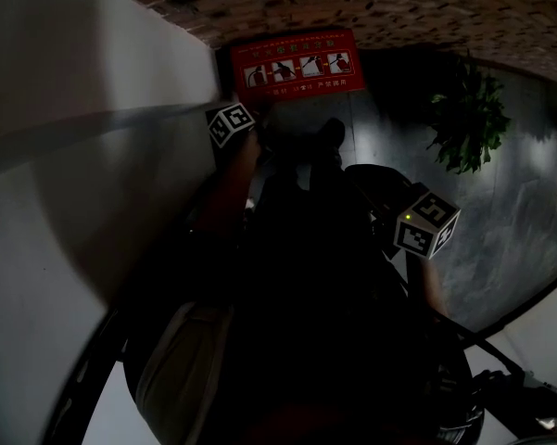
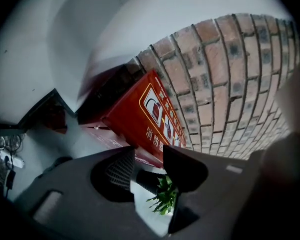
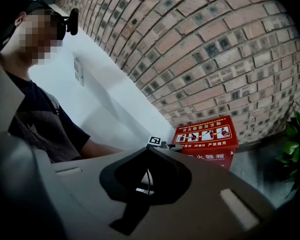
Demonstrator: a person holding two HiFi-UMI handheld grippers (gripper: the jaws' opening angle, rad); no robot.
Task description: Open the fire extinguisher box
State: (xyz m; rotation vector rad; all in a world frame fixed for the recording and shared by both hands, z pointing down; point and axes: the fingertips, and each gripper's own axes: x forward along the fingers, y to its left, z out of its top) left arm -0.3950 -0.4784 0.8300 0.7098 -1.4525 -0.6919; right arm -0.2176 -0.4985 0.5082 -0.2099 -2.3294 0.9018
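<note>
brick wall (image 3: 214, 49) at back | white wall (image 1: 65, 156) on L | green plant (image 1: 468, 119) R, nr grey floor (image 1: 524, 225)

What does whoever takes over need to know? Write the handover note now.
Left gripper: fingers apart, empty, close up to the red fire extinguisher box.
Right gripper: fingers together, nothing in them, farther from the box.
The box stands on the floor against the brick wall; its lid looks closed.
Done: the approach only.
To do: probably catch the lid with the left gripper and open it.
</note>
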